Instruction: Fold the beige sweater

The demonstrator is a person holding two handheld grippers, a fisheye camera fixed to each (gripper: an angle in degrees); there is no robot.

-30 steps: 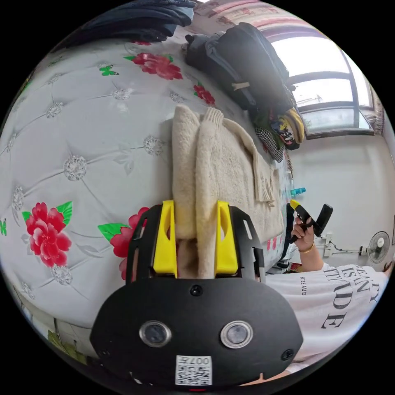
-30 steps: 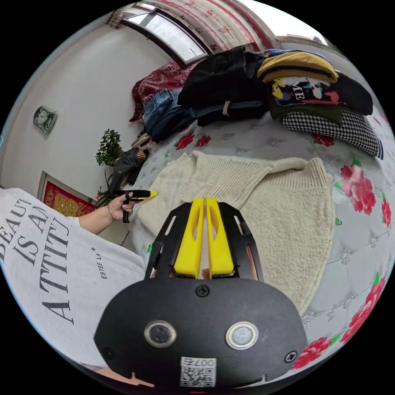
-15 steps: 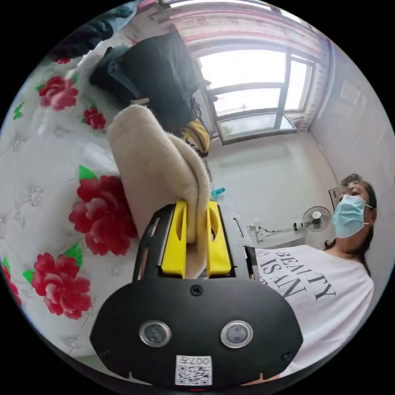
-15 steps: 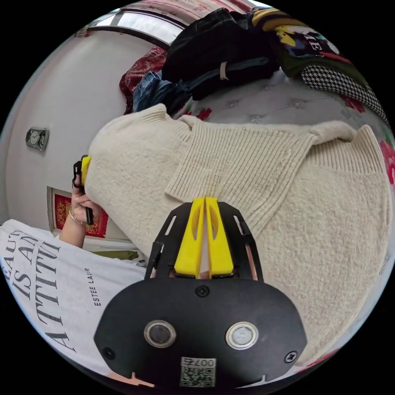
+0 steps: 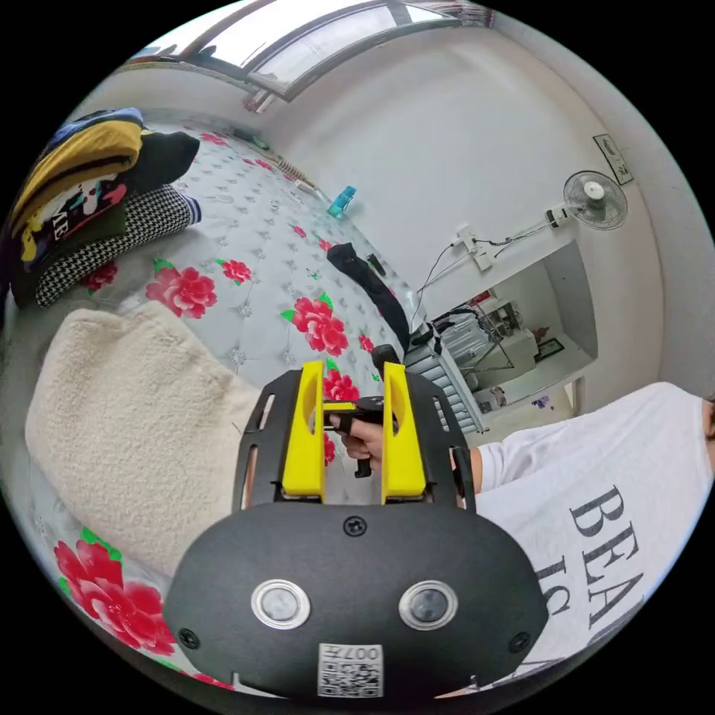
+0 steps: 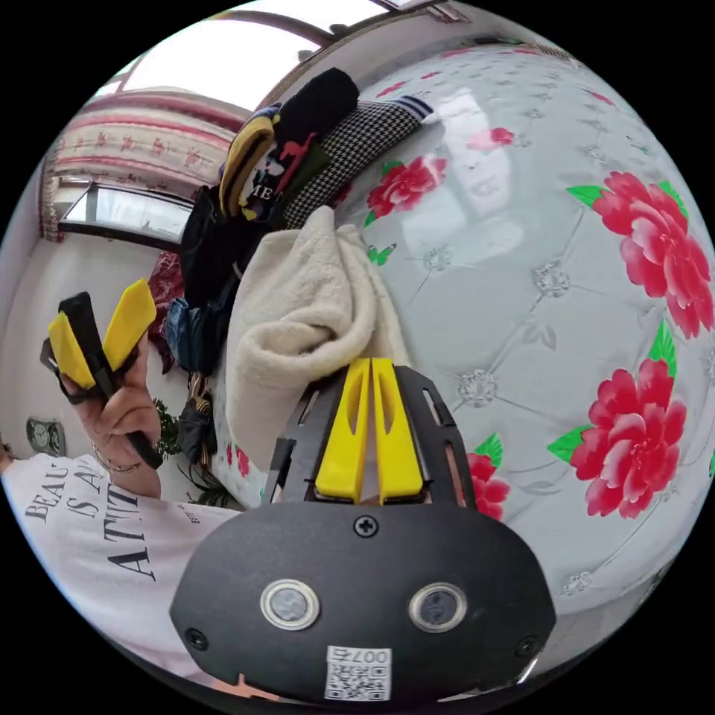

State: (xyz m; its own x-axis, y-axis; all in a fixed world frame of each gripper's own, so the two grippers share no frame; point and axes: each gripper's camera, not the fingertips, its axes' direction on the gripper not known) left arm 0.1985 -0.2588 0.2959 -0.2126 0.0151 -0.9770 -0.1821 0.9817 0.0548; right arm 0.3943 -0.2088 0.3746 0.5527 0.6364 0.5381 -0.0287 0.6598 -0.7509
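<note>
Beige, fleecy knit: sweater (image 5: 134, 417) lying as a folded bundle on the quilted floral bedcover (image 5: 246, 246), just beside a stack of folded clothes (image 5: 82, 201). Likely light and very soft, slumping rather than holding a crease; thick enough that several layers fill a jaw gap quickly. Not slippery, not fragile, though loose knit could snag on a jaw tip. Best taken at a doubled edge or a corner of the bundle, pinching through all layers, not at the pile on top.

Left gripper (image 5: 351, 376): yellow jaws spread apart, nothing between them, sweater off to one side and clear of the tips. Seen from the right gripper view as well, left gripper (image 6: 100, 328) raised in the person's hand (image 6: 119, 410), jaws splayed, well apart from the cloth.

Right gripper (image 6: 370, 365): jaws pressed together, tips right at the near rolled edge of the sweater (image 6: 305, 328); possibly touching the fabric, but no cloth visibly caught between them. Right gripper (image 5: 339, 408) also visible between the left jaws, held in a hand (image 5: 369, 439) off the bed's edge.

Fold apparently near finished; perhaps only smoothing left.
</note>
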